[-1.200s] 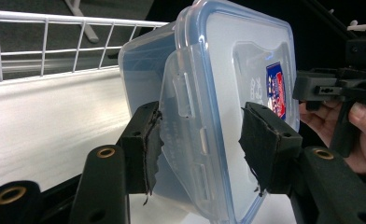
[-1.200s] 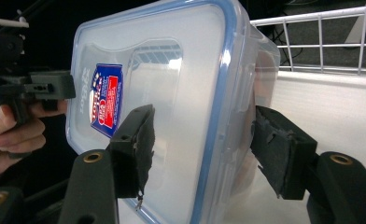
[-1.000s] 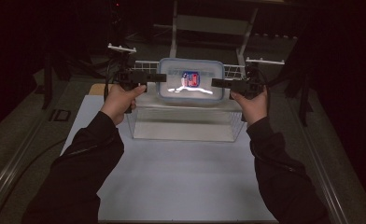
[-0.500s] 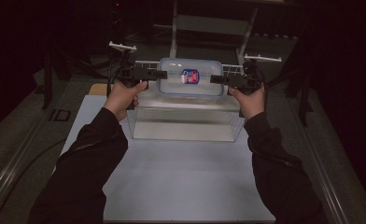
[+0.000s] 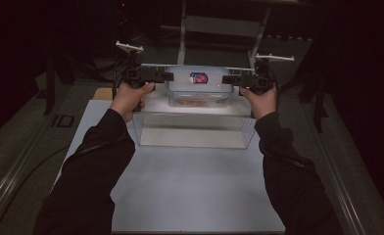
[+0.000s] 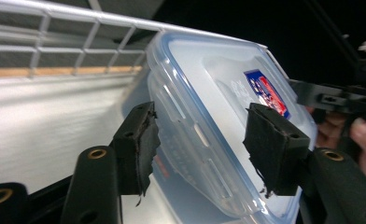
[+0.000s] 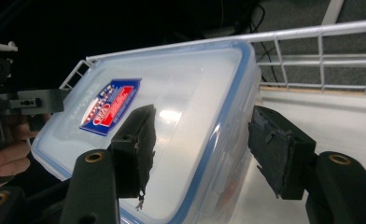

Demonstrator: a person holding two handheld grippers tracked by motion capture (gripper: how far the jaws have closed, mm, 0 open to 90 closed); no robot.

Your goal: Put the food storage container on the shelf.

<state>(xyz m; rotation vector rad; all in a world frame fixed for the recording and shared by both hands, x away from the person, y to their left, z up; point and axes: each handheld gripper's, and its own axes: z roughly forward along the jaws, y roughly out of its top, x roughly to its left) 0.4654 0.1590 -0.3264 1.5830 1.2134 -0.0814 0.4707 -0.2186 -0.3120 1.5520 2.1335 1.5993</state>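
Inside, container's [image 5: 199,84] reddish contents indistinct.

White table [image 5: 190,191] w/ clear bin [image 5: 195,129] standing on it.

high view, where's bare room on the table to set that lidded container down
The widest free patch is the white mat between the two sleeves, in front of the clear bin. The strip beside the wire rack is crowded: the lidded container hangs there between the left hand-held gripper and right hand-held gripper.

Lidded container [image 5: 199,84] between both tools, above clear bin [image 5: 194,128], wire rack [image 6: 55,32] behind.
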